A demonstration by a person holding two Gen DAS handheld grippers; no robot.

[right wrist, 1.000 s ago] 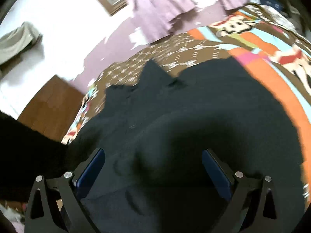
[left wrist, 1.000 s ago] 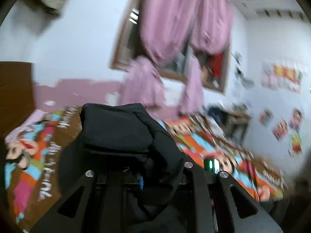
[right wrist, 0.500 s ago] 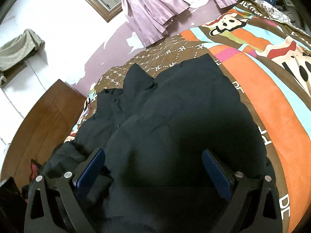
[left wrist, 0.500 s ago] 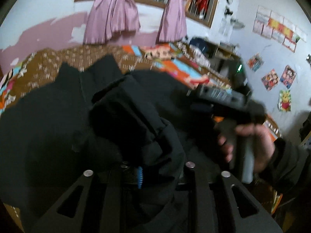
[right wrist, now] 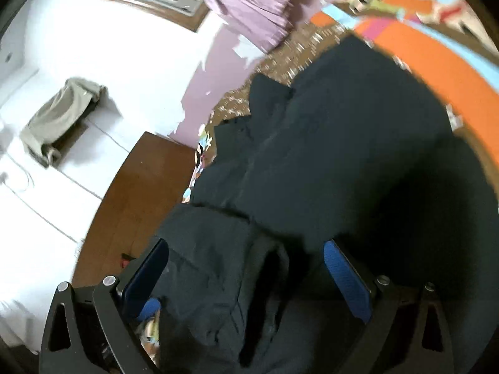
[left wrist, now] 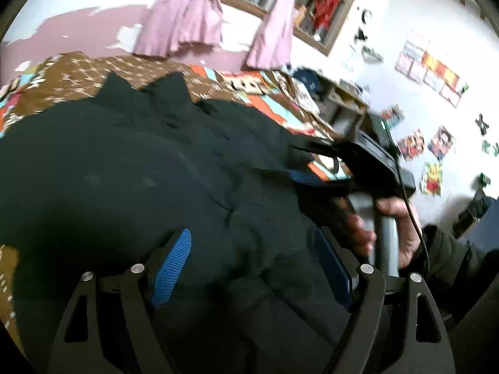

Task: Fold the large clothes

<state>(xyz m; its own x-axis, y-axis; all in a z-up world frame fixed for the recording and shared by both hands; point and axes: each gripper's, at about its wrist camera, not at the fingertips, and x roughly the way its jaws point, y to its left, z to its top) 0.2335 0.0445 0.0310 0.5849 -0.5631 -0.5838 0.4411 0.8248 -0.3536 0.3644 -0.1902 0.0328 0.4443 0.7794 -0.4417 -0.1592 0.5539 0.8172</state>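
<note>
Black and bulky, the jacket (left wrist: 131, 168) lies spread over the patterned bed cover (left wrist: 71, 68). Our left gripper (left wrist: 252, 265) is opening, its pads clear of the fabric between them. Our right gripper (right wrist: 246, 280) hangs wide apart above a folded sleeve (right wrist: 212, 249), gripping nothing.

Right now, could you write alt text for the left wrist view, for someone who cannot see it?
A black coat lies spread over a colourful patterned bedspread, and the left claw is above it, its blue-padded jaws opening with nothing pinched. At right, a hand holds the right claw, below pink curtains.
</note>
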